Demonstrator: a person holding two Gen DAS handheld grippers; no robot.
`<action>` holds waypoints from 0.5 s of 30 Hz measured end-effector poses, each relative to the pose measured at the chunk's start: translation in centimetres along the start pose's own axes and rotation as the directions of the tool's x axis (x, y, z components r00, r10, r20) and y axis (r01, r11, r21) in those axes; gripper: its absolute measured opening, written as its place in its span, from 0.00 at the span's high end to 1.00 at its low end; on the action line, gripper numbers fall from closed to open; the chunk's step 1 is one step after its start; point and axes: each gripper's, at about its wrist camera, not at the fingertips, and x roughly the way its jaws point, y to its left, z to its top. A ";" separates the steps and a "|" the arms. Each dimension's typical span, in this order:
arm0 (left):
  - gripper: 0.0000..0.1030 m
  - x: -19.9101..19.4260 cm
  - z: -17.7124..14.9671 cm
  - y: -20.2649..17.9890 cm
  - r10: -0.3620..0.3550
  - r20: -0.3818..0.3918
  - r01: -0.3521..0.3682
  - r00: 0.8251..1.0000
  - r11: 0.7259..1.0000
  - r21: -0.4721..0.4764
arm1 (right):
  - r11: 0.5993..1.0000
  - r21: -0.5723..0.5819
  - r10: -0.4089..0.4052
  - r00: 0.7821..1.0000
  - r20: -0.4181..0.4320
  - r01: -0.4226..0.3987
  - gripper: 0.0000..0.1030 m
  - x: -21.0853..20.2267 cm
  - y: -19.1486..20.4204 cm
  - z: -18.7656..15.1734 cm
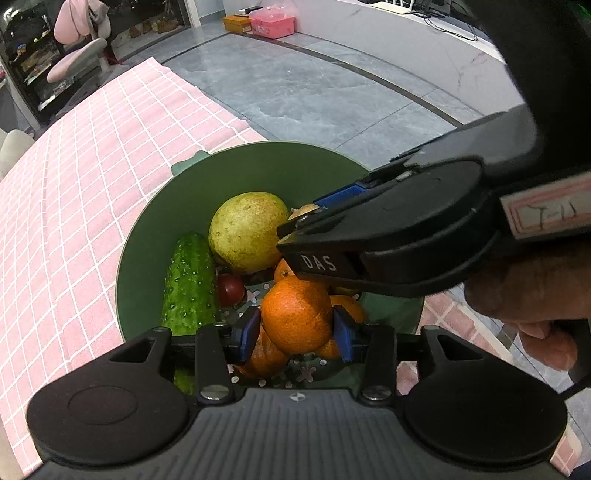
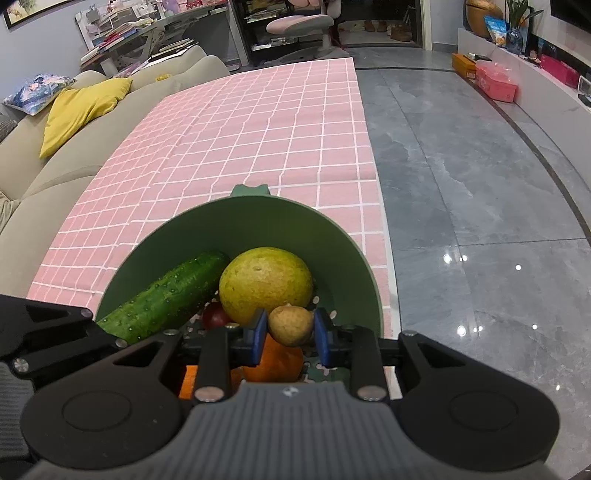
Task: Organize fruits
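Left wrist view: bowl [image 1: 177, 206] holds perhaps four oranges [image 1: 295, 314], one cucumber [image 1: 190, 284]; left gripper [image 1: 297, 334] spread.

Grey glossy floor tiles [image 2: 461, 184], beige sofa [image 2: 55, 177], yellow cushion [image 2: 77, 110], pink chair [image 2: 299, 24].

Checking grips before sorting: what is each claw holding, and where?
Left claw: pads flank the orange without pressing. Right claw: small brown fruit, gripped at its sides.
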 end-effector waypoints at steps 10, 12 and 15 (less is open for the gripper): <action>0.35 -2.8 0.6 0.3 -0.005 0.057 0.006 0.998 1.000 -0.019 | 1.000 0.016 0.010 1.000 0.024 -0.010 0.68 -1.2 0.0 0.5; 0.35 -3.7 0.7 0.5 0.001 0.066 0.001 0.998 1.000 -0.029 | 1.000 0.010 0.011 0.999 0.039 -0.011 0.68 -1.9 0.3 0.8; 0.35 -5.4 0.6 0.7 0.009 0.091 -0.004 0.996 0.998 -0.055 | 1.000 -0.009 0.001 0.998 0.068 -0.001 0.69 -3.4 1.0 1.2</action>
